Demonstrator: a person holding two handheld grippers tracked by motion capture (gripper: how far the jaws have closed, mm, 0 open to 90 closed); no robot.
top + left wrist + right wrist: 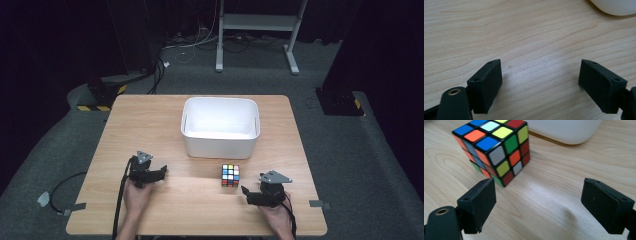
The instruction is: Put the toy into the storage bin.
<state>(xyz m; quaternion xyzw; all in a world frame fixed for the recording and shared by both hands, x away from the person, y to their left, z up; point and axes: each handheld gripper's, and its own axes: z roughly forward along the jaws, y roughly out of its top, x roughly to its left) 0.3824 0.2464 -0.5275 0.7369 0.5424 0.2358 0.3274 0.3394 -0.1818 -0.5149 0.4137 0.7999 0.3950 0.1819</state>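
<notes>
Left gripper [162, 172]: jaws spread wide over bare table [150, 125]; holds nothing; hand low at the near left edge
Cube [230, 175]: on the table just before the white bin [220, 127]; likely light, rigid, slick-faced; grip two opposite flat sides
Right gripper [245, 192]: jaws apart, empty; near the cube, angled toward it

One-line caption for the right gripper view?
Open right gripper faces a scrambled puzzle cube on the wooden table, white bin behind.
</notes>
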